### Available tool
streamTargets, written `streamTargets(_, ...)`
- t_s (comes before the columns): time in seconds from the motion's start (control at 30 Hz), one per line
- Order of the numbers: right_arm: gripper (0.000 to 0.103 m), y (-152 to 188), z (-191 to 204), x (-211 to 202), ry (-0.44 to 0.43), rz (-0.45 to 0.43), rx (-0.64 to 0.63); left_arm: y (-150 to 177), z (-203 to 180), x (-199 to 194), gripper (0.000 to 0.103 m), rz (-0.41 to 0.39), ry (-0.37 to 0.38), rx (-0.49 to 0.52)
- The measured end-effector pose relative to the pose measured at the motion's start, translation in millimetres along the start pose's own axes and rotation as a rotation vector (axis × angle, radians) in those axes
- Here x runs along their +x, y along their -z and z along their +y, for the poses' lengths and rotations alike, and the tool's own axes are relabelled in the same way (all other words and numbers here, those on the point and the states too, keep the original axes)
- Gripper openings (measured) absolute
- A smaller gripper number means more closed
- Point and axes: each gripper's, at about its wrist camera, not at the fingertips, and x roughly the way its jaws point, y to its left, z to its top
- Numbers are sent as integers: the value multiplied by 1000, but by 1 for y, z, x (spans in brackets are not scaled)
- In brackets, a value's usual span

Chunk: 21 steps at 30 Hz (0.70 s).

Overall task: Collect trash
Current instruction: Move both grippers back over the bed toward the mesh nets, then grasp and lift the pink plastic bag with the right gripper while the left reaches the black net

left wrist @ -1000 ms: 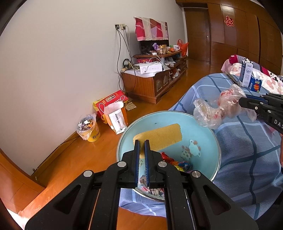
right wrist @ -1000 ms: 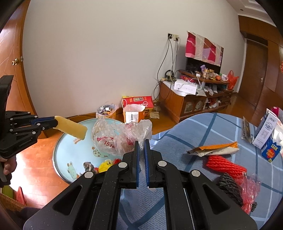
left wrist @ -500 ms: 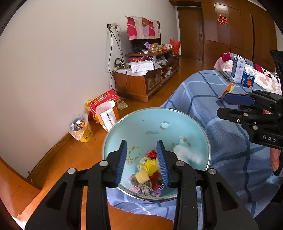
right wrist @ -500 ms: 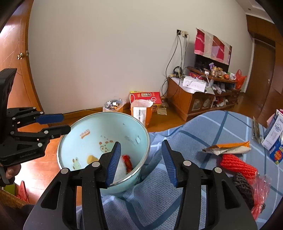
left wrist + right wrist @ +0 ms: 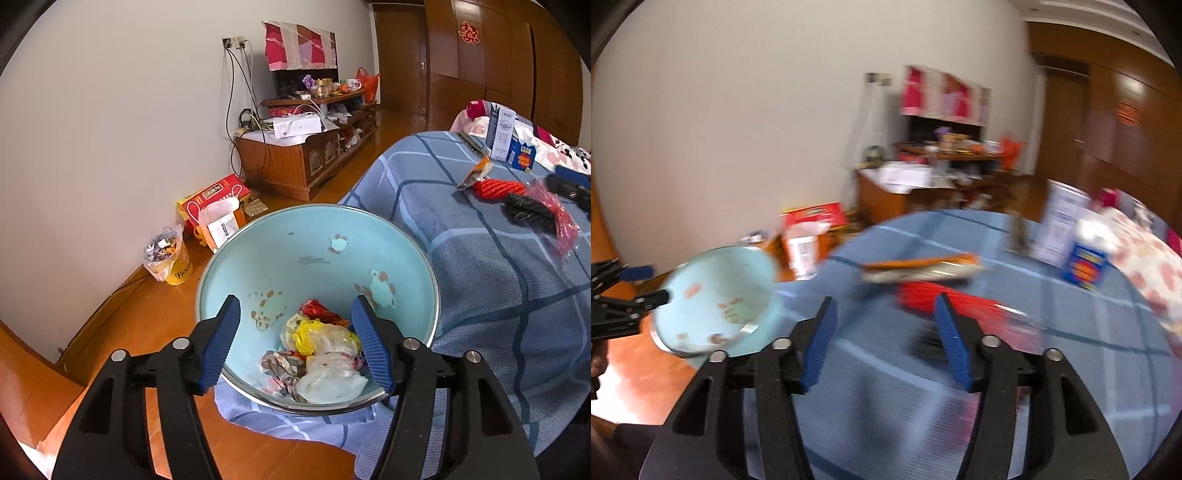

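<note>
A light blue basin [image 5: 317, 251] sits at the bed's edge and holds several wrappers and crumpled plastic bags [image 5: 325, 354]. My left gripper [image 5: 295, 343] is open and empty just above its near rim. In the blurred right wrist view my right gripper [image 5: 886, 339] is open and empty over the blue checked bedspread [image 5: 871, 387]. Ahead of it lie an orange wrapper [image 5: 919, 267], a red mesh net [image 5: 945, 299] and something dark [image 5: 927, 341]. The same items show in the left wrist view: wrapper [image 5: 476, 173], red net [image 5: 498, 188], black net [image 5: 528, 214].
Cartons [image 5: 509, 140] stand at the bed's far side. On the wooden floor by the wall stand a yellow cup of scraps [image 5: 168, 256], a red box [image 5: 214, 195] and a paper bag [image 5: 219, 225]. A cluttered wooden TV cabinet [image 5: 306, 155] stands further back.
Both grippers opened and dropped the yellow sponge piece and the clear plastic bag into the basin. The right gripper then swung right, toward the trash on the bed.
</note>
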Motion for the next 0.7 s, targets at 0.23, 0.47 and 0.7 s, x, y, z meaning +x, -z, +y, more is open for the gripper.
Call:
streamTargets(0.23, 62, 36, -54, -18, 94, 66, 109, 3, -14, 6, 65, 12, 0, 24)
streamTargets(0.47, 61, 51, -63, -3, 73, 144, 136, 0, -28, 8, 65, 8, 7, 50)
streamTargets(0.7, 23, 57, -58, 3, 32, 201, 112, -7, -42, 9, 66, -2, 31, 72)
